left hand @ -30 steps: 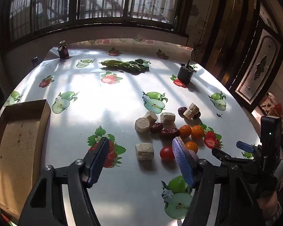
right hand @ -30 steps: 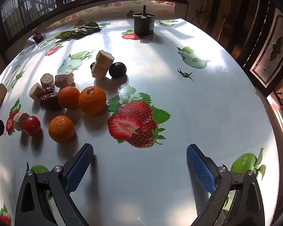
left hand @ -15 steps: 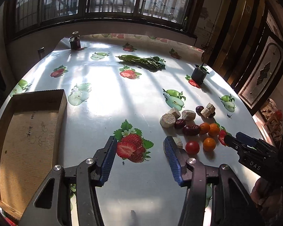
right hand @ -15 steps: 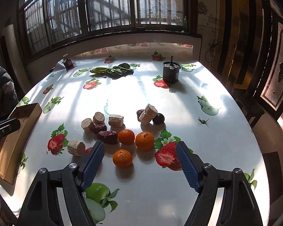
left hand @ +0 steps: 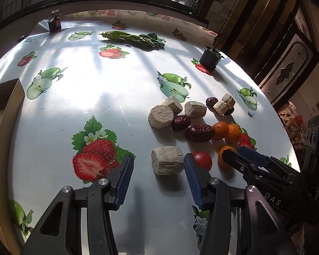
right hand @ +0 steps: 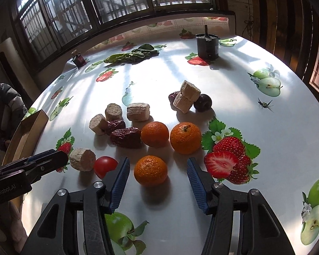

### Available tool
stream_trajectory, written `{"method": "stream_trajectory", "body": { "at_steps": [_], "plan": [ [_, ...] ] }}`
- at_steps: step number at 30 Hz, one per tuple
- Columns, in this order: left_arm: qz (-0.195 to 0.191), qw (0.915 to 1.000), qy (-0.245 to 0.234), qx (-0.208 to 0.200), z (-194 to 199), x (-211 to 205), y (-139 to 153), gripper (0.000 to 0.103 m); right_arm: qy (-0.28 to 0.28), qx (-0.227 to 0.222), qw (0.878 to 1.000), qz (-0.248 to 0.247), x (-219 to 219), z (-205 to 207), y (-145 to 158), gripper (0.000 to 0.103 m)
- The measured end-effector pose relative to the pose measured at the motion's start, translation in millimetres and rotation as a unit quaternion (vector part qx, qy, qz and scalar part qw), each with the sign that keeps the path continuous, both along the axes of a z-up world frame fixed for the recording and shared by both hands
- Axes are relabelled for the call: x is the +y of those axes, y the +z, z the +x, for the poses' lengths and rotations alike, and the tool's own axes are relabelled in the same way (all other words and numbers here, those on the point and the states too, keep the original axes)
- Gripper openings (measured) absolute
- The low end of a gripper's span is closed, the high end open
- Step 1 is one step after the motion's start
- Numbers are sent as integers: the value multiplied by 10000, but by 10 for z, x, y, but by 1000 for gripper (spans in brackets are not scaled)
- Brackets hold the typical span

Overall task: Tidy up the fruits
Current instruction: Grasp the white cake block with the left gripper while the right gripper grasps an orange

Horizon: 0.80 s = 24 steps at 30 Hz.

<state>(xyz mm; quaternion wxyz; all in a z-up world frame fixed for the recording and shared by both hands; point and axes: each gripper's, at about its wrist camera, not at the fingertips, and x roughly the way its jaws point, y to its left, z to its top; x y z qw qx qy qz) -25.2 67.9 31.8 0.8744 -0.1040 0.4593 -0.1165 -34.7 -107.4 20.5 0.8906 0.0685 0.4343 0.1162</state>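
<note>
Fruits lie in a cluster on the fruit-print table. My right gripper (right hand: 158, 177) is open, its blue pads on either side of the nearest orange mandarin (right hand: 150, 170). Two more mandarins (right hand: 185, 138) lie behind it, with red dates (right hand: 126, 137) and a red cherry tomato (right hand: 104, 165) to the left. My left gripper (left hand: 158, 175) is open, low over the table, with a beige sugarcane chunk (left hand: 167, 163) just ahead between its pads. The tomato (left hand: 202, 159) lies right of its right pad. The right gripper also shows in the left wrist view (left hand: 242, 156).
More beige chunks (right hand: 138, 112) and a dark plum (right hand: 203, 103) lie behind the cluster. A cardboard box (left hand: 2, 114) stands at the table's left edge. A black pot (right hand: 207, 45), leafy greens (right hand: 131, 55) and a small jar (right hand: 78, 59) stand at the far side.
Both grippers have come down and forward toward the fruits. The right one now brackets the near mandarin; the left one now faces the near beige chunk.
</note>
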Motion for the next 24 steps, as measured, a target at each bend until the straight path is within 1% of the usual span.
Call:
{"method": "stream_trajectory", "body": {
  "at_steps": [4, 6, 7, 8, 12, 16, 18, 19, 22, 24],
  "plan": [
    [-31, 9999, -57, 109, 108, -91, -111, 48, 38, 61, 9999, 75, -2, 24, -27, 59],
    [-12, 9998, -64, 178, 137, -121, -172, 42, 43, 76, 9999, 71, 9, 29, -40, 59],
    [58, 9999, -77, 125, 127, -129, -175, 36, 56, 88, 9999, 57, 18, 33, -47, 57],
    [90, 9999, -117, 84, 118, -141, -169, 34, 72, 99, 9999, 34, 29, 32, -55, 54],
    [85, 9999, -93, 60, 125, -138, -183, 34, 120, 68, 9999, -55, 87, 32, -68, 52],
    [200, 9997, -108, 24, 109, -165, -178, 33, 143, 33, 9998, -142, 147, 32, -77, 52],
    [238, 9996, -118, 48, 87, -164, -166, 32, 148, 23, 9997, -194, 160, 29, -85, 40],
    [262, 9996, -119, 63, 71, -159, -158, 32, 139, 13, 9997, -198, 159, 29, -84, 36],
    [336, 9994, -73, -13, -18, -129, -88, 31, 113, -9, 9997, -201, 153, 18, -82, 36],
    [293, 9995, -42, -98, -112, -71, 5, 31, 104, -28, 9997, -217, 151, 2, -76, 35]
  ]
}}
